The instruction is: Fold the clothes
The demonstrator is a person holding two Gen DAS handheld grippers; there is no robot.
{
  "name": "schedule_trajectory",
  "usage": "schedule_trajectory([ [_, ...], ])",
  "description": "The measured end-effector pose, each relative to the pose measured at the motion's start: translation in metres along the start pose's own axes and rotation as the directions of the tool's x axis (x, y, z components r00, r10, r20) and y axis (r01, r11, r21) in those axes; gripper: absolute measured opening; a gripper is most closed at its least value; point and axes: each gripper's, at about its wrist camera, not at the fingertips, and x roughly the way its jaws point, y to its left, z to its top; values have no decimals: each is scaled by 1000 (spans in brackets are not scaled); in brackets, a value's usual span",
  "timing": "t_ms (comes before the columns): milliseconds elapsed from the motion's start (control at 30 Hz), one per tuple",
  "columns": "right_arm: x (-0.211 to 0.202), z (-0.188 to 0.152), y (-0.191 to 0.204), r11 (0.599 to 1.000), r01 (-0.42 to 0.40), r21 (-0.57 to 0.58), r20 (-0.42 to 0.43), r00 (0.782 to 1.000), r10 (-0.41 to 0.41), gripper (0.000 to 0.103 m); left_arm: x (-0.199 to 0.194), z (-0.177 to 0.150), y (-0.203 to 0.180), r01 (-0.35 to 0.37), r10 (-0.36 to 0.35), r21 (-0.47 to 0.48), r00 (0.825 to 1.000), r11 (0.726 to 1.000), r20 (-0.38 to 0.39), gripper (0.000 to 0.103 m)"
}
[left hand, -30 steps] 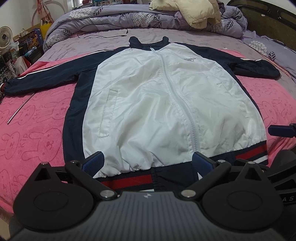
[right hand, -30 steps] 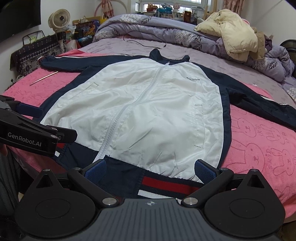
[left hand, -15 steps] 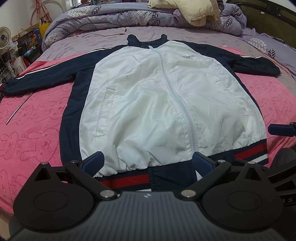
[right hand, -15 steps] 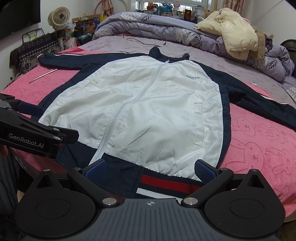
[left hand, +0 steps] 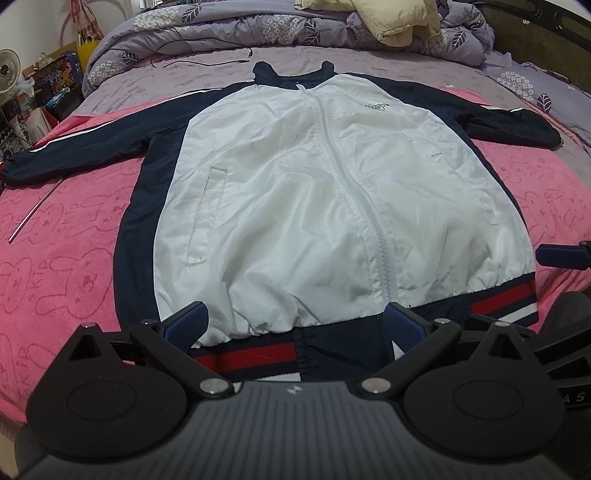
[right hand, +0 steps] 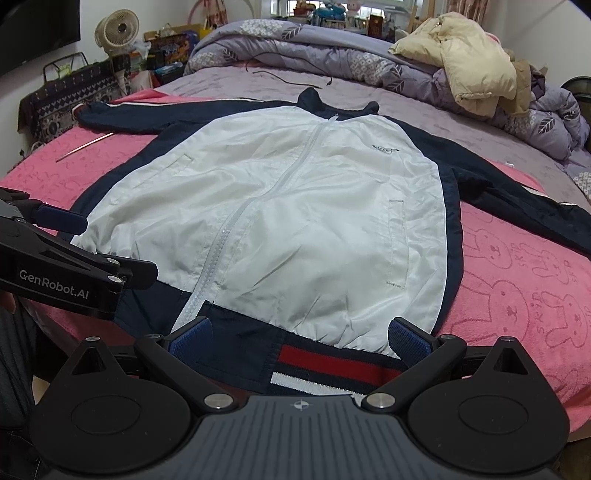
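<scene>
A white and navy zip jacket (left hand: 314,206) lies flat, front up, on a pink rabbit-print blanket (left hand: 66,258), collar far, sleeves spread out to both sides. Its red, white and navy hem (left hand: 251,358) is nearest me. My left gripper (left hand: 295,325) is open and empty, just above the hem left of the zip. My right gripper (right hand: 301,338) is open and empty over the hem (right hand: 332,365) right of the zip; the jacket (right hand: 295,206) fills that view. The left gripper also shows at the left of the right wrist view (right hand: 61,221).
A bunched purple duvet (left hand: 258,26) with a cream jacket (right hand: 469,62) lies at the bed's far end. A black cable (left hand: 207,62) lies behind the collar. A thin metal rod (left hand: 33,210) lies on the blanket at left. A fan (right hand: 116,29) and clutter stand beside the bed.
Both grippers have moved slightly forward and lower toward the hem. The jacket has not moved. Both stay open.
</scene>
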Motion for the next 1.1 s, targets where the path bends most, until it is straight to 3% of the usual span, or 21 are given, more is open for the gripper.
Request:
schedule_trajectory([
  [200,-1,4,-3,1000,11,-24,25,1000,-11,103,4,6,1,1,-1,4,1000,1000,-1,102],
  [300,-5,14,-18,998,60,-31,115,992,-56,103,9,17,0,-2,2,9,1000,1000,9,102],
  [400,-2,29,-60,993,110,45,213,970,-117,103,17,31,-4,-3,3,11,1000,1000,21,102],
  [500,12,42,-129,961,173,215,244,943,-225,101,29,41,-11,3,-3,6,1000,1000,26,102],
  [567,26,46,-185,912,210,352,237,923,-304,98,39,43,-14,-4,4,-3,1000,1000,20,102],
  [700,55,46,-302,764,217,608,187,896,-403,80,59,46,-13,-5,5,-55,1000,998,-1,103],
  [767,67,43,-356,670,188,718,173,884,-434,80,67,50,-14,-9,8,-68,1000,998,-4,103],
  [900,92,33,-441,501,182,846,132,839,-528,80,88,58,-29,-33,33,-10,998,999,-57,103],
  [1000,119,27,-492,412,135,901,110,847,-520,80,96,60,-34,-32,32,-1,997,999,-75,103],
  [1100,149,30,-522,388,132,912,90,860,-502,83,98,60,-33,-24,24,-6,996,1000,-82,103],
])
